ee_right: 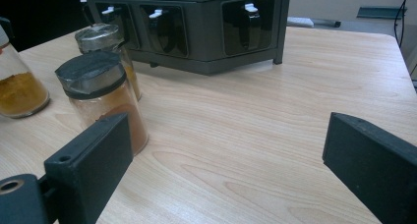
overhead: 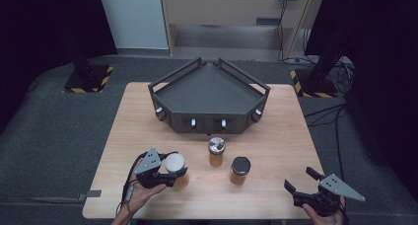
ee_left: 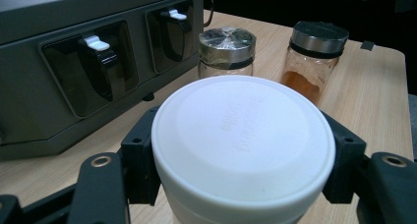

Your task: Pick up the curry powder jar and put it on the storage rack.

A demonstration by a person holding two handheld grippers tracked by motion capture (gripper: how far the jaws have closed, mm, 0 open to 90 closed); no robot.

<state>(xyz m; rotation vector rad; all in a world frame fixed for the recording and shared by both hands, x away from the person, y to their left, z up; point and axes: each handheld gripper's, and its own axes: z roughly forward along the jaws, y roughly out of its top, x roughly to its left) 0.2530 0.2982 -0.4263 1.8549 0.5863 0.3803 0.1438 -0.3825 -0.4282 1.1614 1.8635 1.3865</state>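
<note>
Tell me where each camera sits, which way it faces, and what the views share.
High view: above the table's near edge, looking down at the rack; both forearms enter below.
Left gripper view: on the left gripper, its jaws gripping the white-lidded jar.
Right gripper view: on the right gripper, jaws apart, facing bare table.
Shared: the black-lidded jar.

The high view looks forward and down on the table (overhead: pixel 276 136) from the near side, with the rack (overhead: pixel 209 94) at 12 o'clock. The left gripper view sits close over a white lid (ee_left: pixel 243 135), facing the rack (ee_left: pixel 74 62). The right gripper view looks low across the table (ee_right: pixel 275 111). All share the rack (ee_right: pixel 196 22) and two jars.
</note>
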